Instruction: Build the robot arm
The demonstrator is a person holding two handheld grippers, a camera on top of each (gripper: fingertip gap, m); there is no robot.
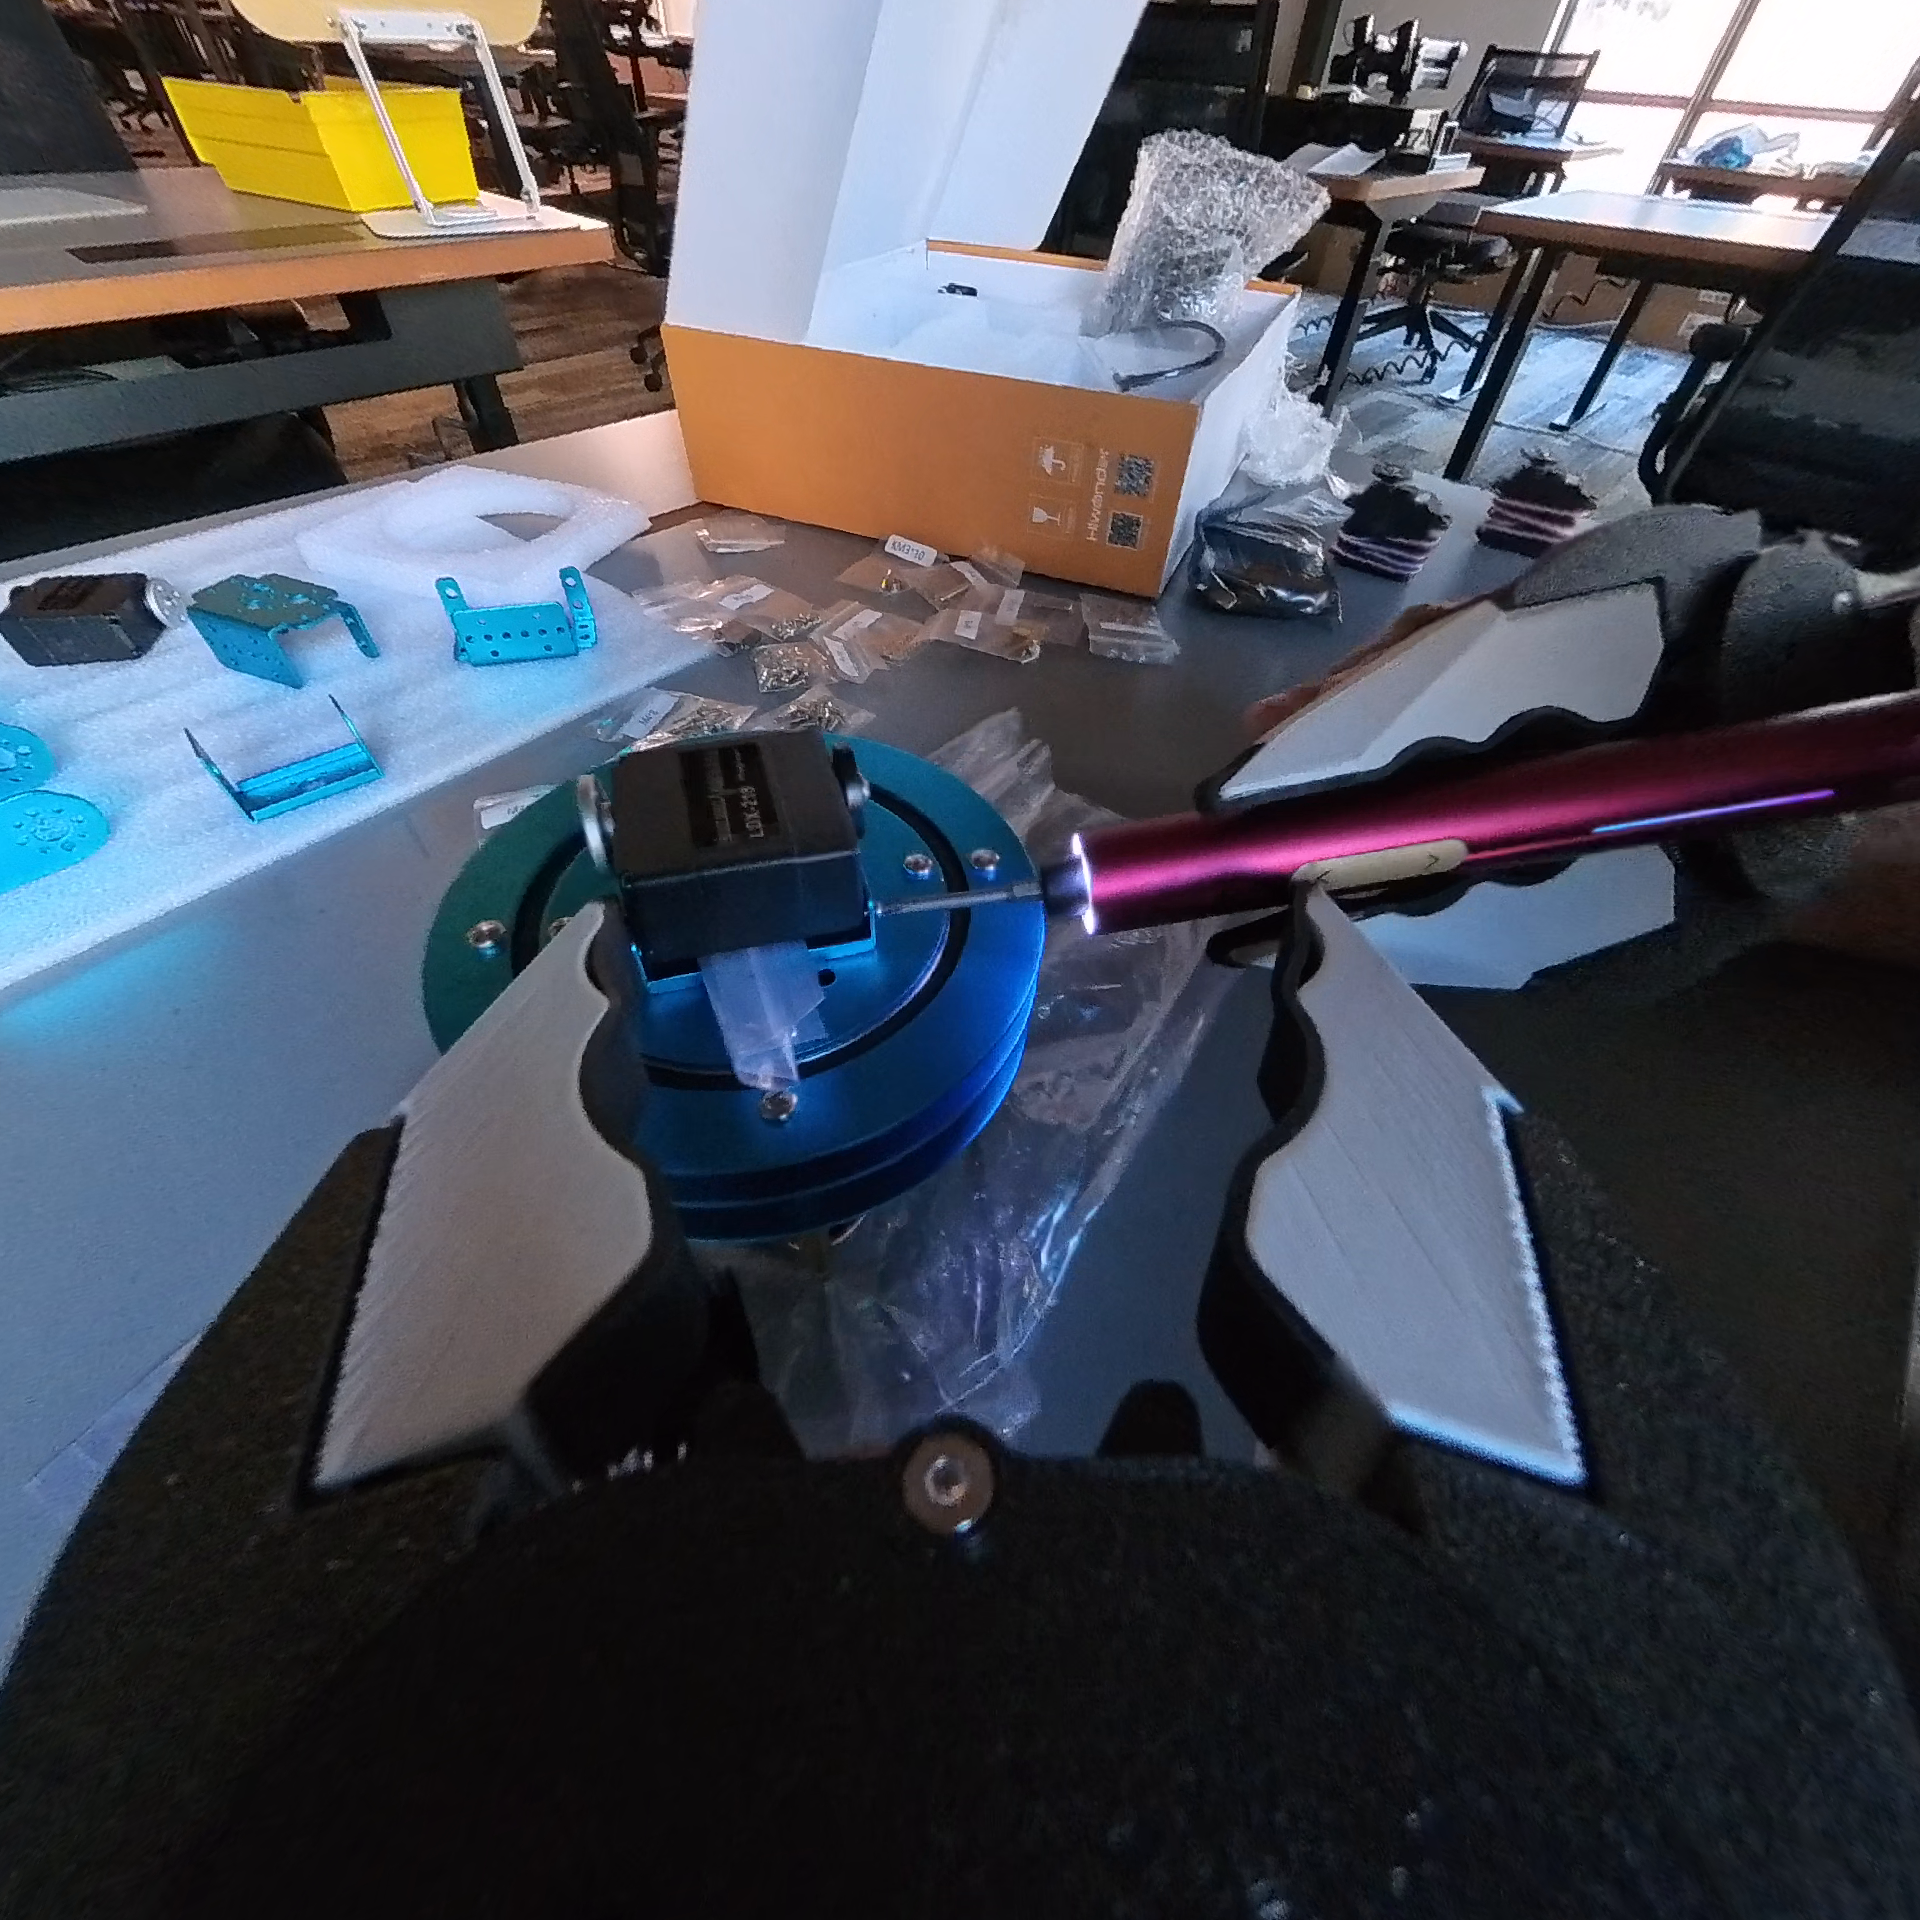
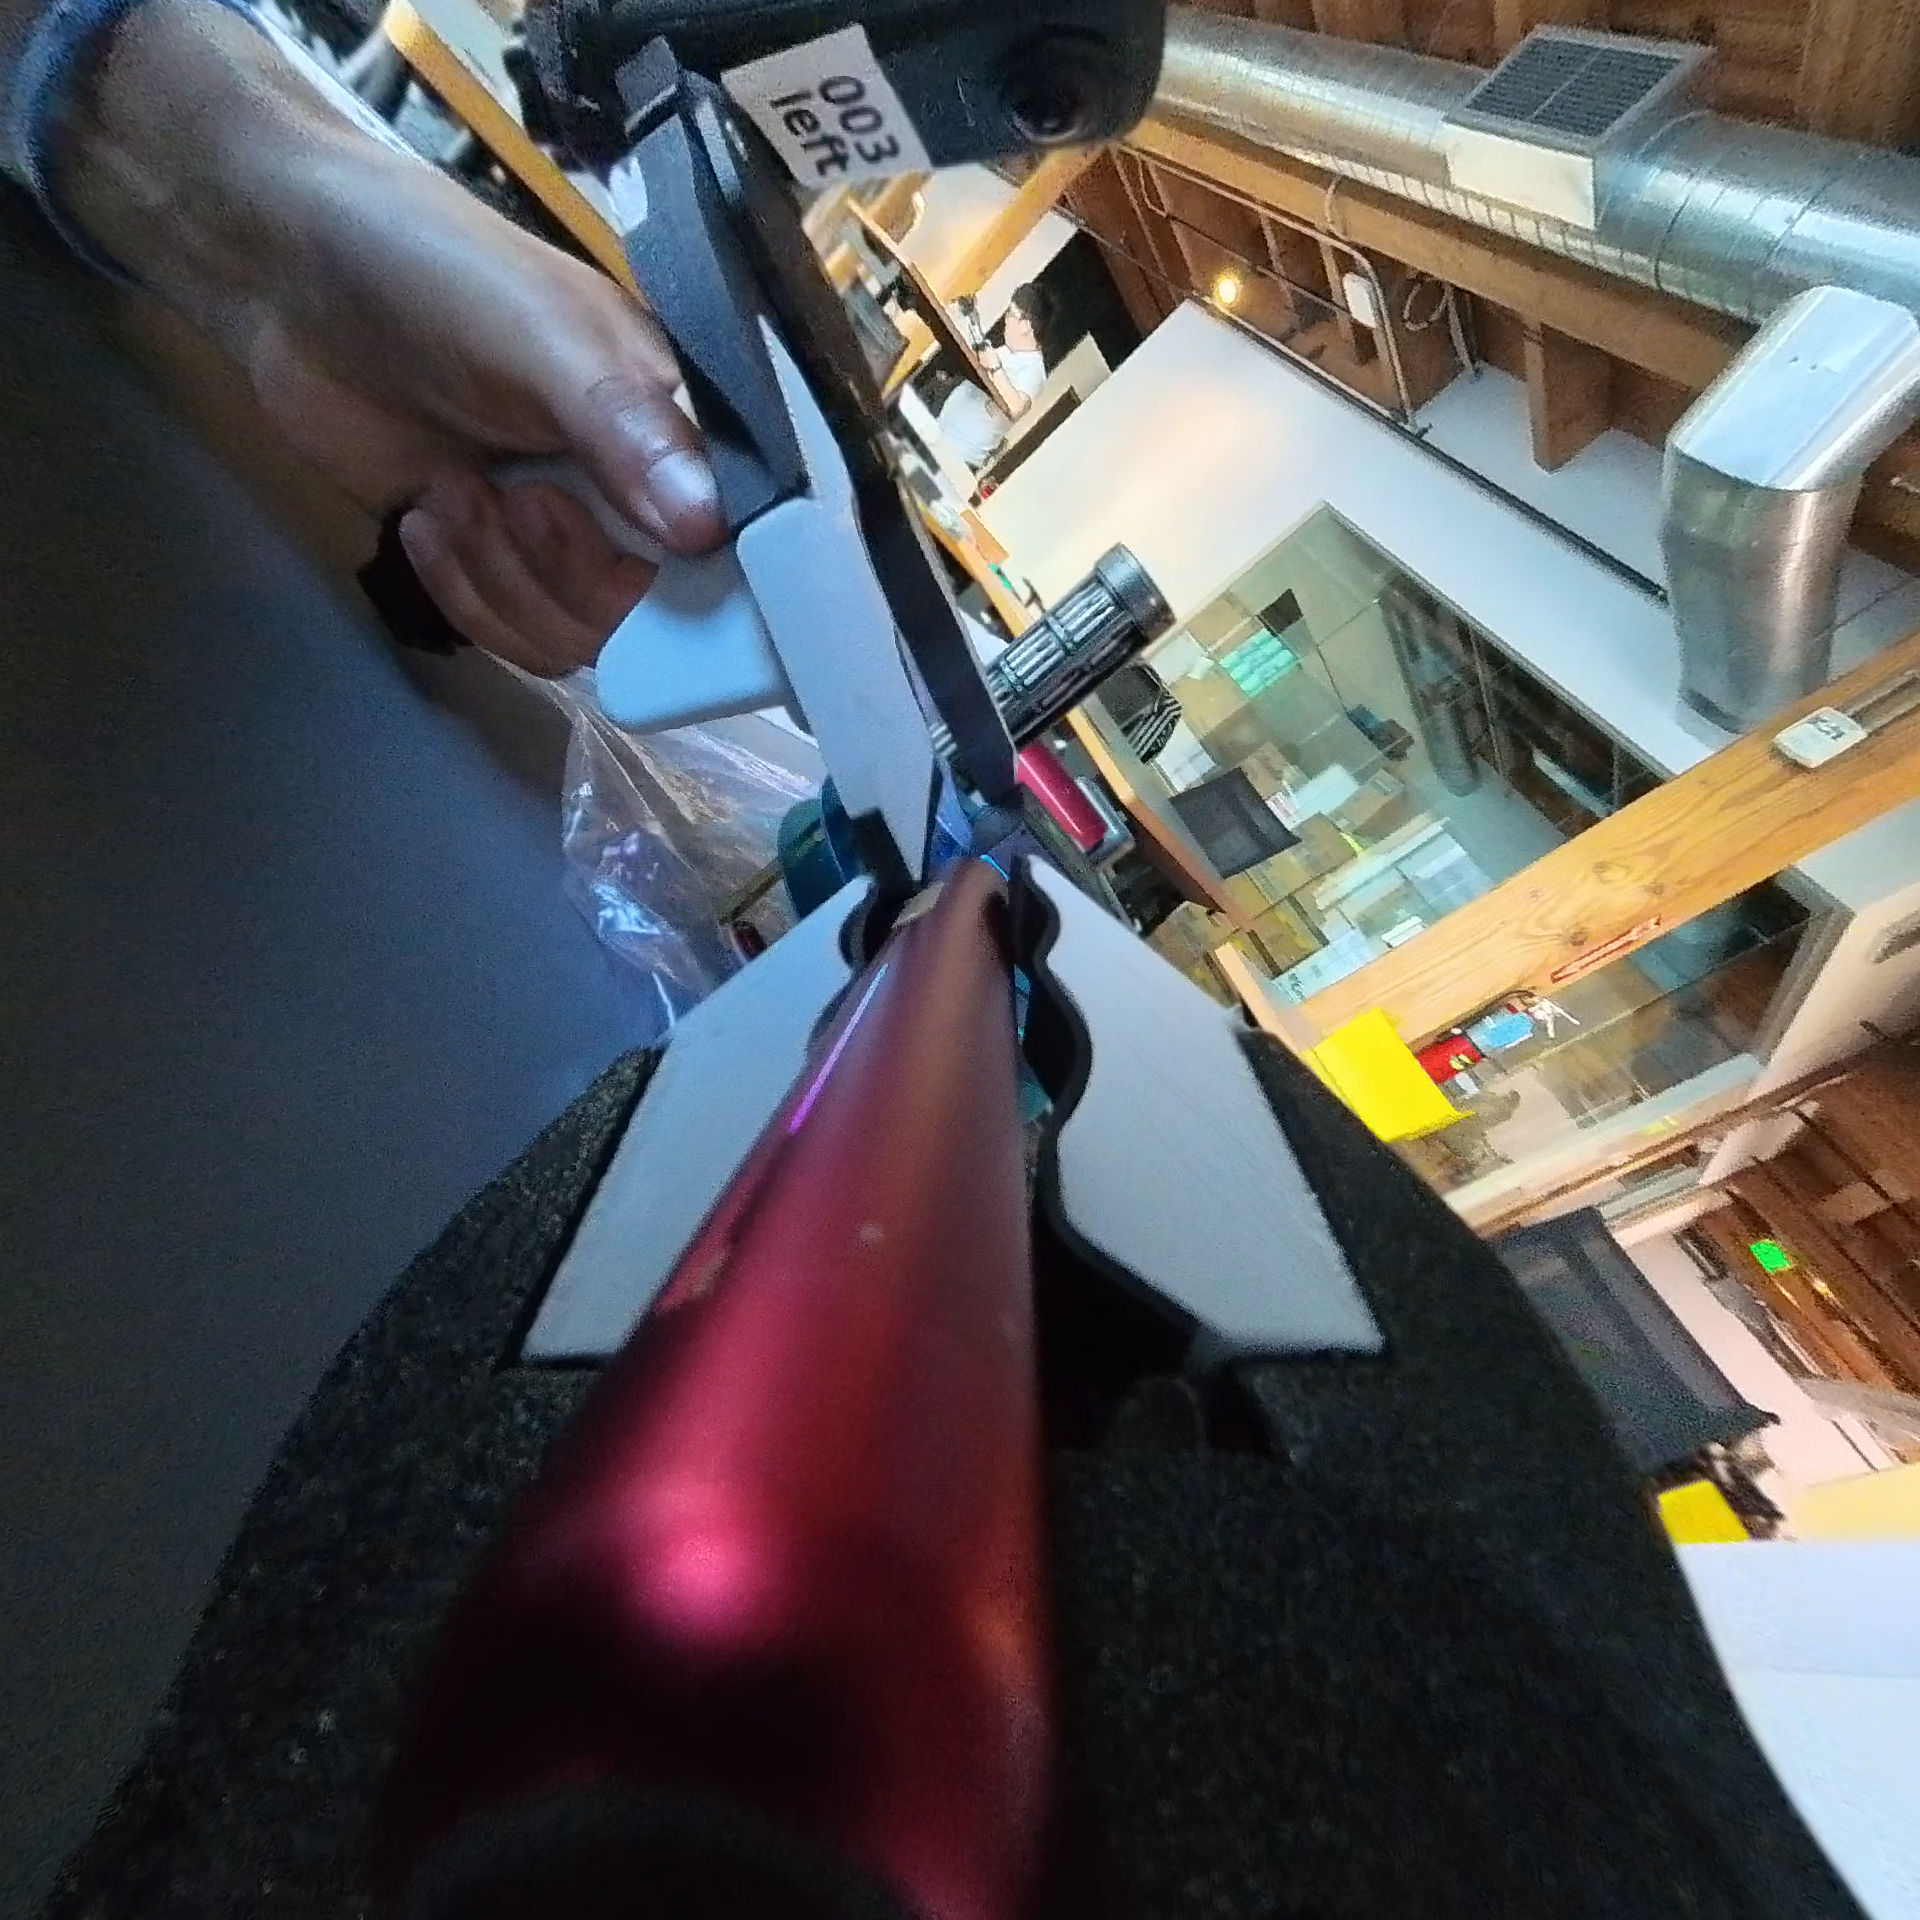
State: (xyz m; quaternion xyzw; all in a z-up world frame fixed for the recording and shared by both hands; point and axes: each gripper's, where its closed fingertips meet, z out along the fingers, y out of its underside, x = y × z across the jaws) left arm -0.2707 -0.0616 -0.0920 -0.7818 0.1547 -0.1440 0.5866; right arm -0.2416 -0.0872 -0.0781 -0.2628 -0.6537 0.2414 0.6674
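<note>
My left gripper (image 1: pixel 951 914) is standing with its fingers spread wide, straddling the blue round turntable base (image 1: pixel 769 1049) without clamping it; the left fingertip (image 1: pixel 566 956) is lying against the base's near-left rim, while the right one is sitting apart from the base, just under the screwdriver. A black servo (image 1: pixel 732 842) is sitting upright on top of the base, with a strip of clear film (image 1: pixel 764 1013) hanging from its near side. The base is resting partly on a crumpled clear plastic bag (image 1: pixel 997 1195) on the grey table (image 1: pixel 208 1091).

My right gripper (image 2: pixel 940 894) is clamping a magenta electric screwdriver (image 2: pixel 831 1247), its fingers pressed against the barrel on both sides. From the left wrist view, I am seeing that screwdriver (image 1: pixel 1455 831) coming in from the right, its tip lights glowing and its thin bit (image 1: pixel 951 902) reaching the servo's lower right corner.

Farther left, on a white foam sheet (image 1: pixel 156 852), several blue metal brackets (image 1: pixel 286 629) and another black servo (image 1: pixel 78 618) are lying apart from one another. Beyond the base, small bags of screws (image 1: pixel 831 644) are lying scattered on the table. Behind them, an orange and white cardboard box (image 1: pixel 935 447) is standing open, with a bubble-wrap bundle (image 1: pixel 1195 229) in it. In the right wrist view, a hand (image 2: pixel 436 416) is gripping the left gripper's handle.
</note>
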